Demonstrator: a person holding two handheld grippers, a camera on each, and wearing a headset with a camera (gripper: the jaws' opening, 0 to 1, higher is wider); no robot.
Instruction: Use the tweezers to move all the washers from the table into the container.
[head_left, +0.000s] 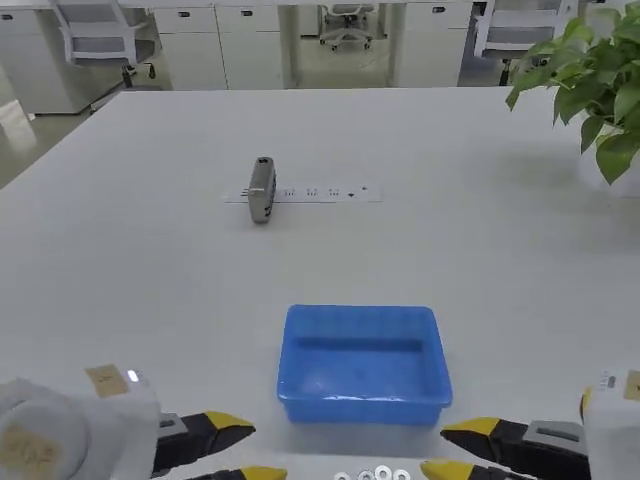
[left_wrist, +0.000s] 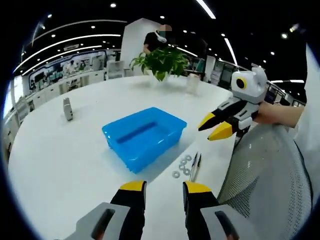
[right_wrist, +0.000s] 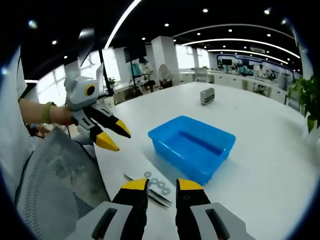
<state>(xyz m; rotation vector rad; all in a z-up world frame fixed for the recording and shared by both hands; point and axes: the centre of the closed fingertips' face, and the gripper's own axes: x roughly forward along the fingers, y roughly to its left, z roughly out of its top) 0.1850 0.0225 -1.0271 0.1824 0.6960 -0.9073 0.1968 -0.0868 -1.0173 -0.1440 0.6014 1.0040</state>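
A blue container (head_left: 362, 365) stands near the front of the white table (head_left: 150, 270). Several small washers (head_left: 372, 473) lie just in front of it; in the left gripper view the washers (left_wrist: 182, 165) lie next to metal tweezers (left_wrist: 195, 166). My left gripper (head_left: 250, 450) hovers open at the lower left, nothing between its jaws. My right gripper (head_left: 447, 450) hovers open at the lower right, also holding nothing. In the right gripper view the washers (right_wrist: 157, 182) and tweezers (right_wrist: 151, 196) lie just past my right gripper (right_wrist: 162, 186), with the container (right_wrist: 192, 145) behind and the left gripper (right_wrist: 107, 132) off to the left.
A grey device (head_left: 262, 188) stands on a white power strip (head_left: 320, 193) mid-table. A leafy plant (head_left: 600, 80) is at the far right. Office chairs and cabinets stand beyond the table. A mesh chair back (left_wrist: 265, 185) is close to the table's near edge.
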